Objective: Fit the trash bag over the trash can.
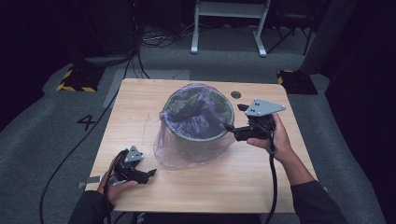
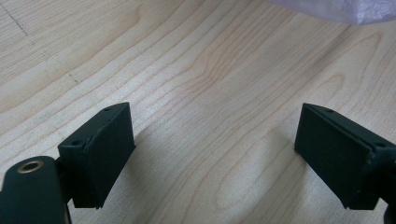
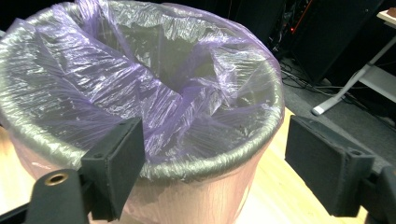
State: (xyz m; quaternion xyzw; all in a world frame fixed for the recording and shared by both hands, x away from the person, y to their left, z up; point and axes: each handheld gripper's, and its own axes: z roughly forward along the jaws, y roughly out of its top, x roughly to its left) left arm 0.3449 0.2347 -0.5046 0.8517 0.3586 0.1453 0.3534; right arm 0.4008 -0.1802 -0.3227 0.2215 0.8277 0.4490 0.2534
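Purple bin liner [image 1: 187,140] draped over a round bin [image 1: 219,136] that stands upright near the middle of the wooden table [image 1: 261,186]. The liner's mouth is folded outward over the rim, its skirt hanging down the outside wall to the tabletop, while the middle of the film sags into the bin's opening in loose folds.

In the right gripper view the rim [image 3: 219,161] runs crosswise directly ahead of the jaws and slightly below them, so the liner [image 3: 154,93] lies just in front of the tool, on its forward axis. The bin's long axis is vertical; the rim's near arc spans the gap between the two pads.

The right gripper [image 1: 232,129] is by far the nearer tool: in the high view its tips sit at the rim on the bin's right side, just beside the film. Whether they touch it cannot be told. Its jaws stand wide apart, with nothing clamped between them.

The left gripper [image 1: 152,173] rests low over the table's near left part, apart from the bin; the liner's skirt lies ahead of it and off to one side. Its jaws are likewise spread wide over bare wood, holding nothing. Judged from this layout, the coming move falls to the right gripper: a short advance and a pinch on the film at the rim.
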